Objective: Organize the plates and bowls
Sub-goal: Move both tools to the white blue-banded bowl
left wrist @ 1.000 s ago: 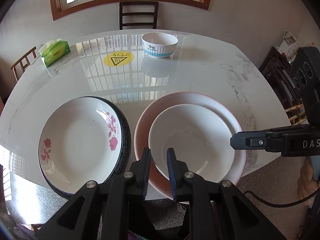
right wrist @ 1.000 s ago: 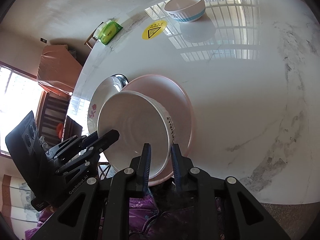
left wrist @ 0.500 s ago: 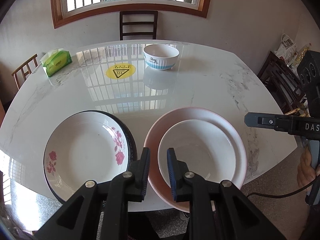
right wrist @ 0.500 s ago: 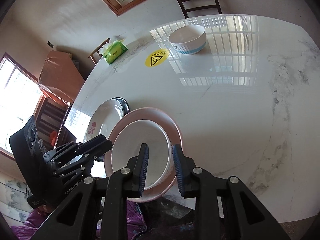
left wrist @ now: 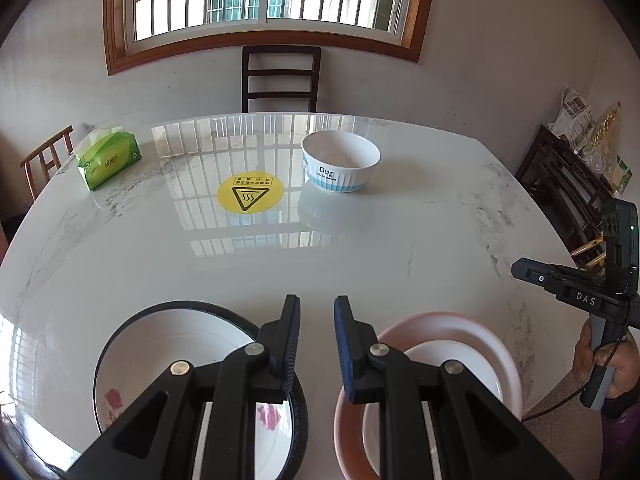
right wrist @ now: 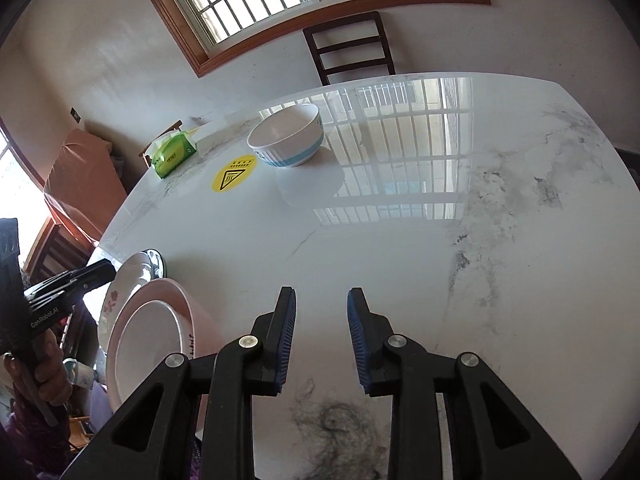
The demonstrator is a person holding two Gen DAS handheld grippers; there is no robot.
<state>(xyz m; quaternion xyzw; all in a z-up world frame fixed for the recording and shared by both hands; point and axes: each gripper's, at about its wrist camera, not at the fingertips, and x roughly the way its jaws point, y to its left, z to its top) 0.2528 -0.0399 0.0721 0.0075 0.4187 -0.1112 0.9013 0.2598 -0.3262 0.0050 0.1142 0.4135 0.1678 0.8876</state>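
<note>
A white bowl [left wrist: 452,368] sits inside a pink plate [left wrist: 472,328] at the near table edge; the pair also shows in the right wrist view [right wrist: 148,344]. A flowered white plate [left wrist: 160,360] rests on a dark-rimmed plate beside it. A white bowl with blue stripes [left wrist: 340,166] stands far across the table, also in the right wrist view [right wrist: 286,136]. My left gripper [left wrist: 316,344] is open and empty above the gap between the plates. My right gripper [right wrist: 322,340] is open and empty over bare table, right of the pink plate.
A green tissue pack [left wrist: 110,158] lies at the far left. A yellow warning sticker [left wrist: 250,192] is on the marble table [left wrist: 360,256]. A dark chair [left wrist: 280,76] stands behind the table, a wooden chair at the left, shelves at the right.
Both grippers have drawn back and up from the white bowl and pink plate. Their jaws have opened wider. The bowl stays in the pink plate.
</note>
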